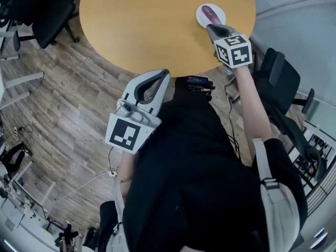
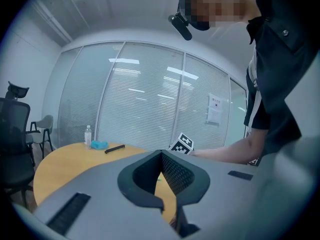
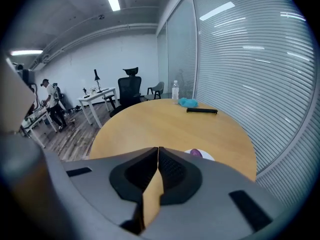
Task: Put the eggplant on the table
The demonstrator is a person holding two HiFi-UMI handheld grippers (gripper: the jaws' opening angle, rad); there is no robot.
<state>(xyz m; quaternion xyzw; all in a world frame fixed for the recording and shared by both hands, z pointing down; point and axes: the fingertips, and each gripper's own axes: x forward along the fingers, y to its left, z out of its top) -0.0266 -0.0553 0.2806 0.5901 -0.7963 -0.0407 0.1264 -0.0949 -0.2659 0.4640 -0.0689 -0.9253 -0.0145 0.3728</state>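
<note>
A purple eggplant (image 1: 210,13) lies on a small white plate (image 1: 199,16) near the right edge of the round wooden table (image 1: 157,20). My right gripper (image 1: 211,29) hangs just on the near side of the plate, jaws shut with nothing between them. In the right gripper view the eggplant (image 3: 195,153) and plate (image 3: 208,157) peek out just past the shut right gripper (image 3: 158,149). My left gripper (image 1: 165,73) is shut and empty, off the table's near edge by the person's body; in its own view the left gripper (image 2: 161,153) points across the table (image 2: 65,159).
A water bottle (image 3: 175,90), a blue object (image 3: 188,102) and a black bar (image 3: 202,110) lie at the table's far side by the glass wall. Office chairs stand at left (image 1: 50,14) and right (image 1: 281,80). Wood floor surrounds the table.
</note>
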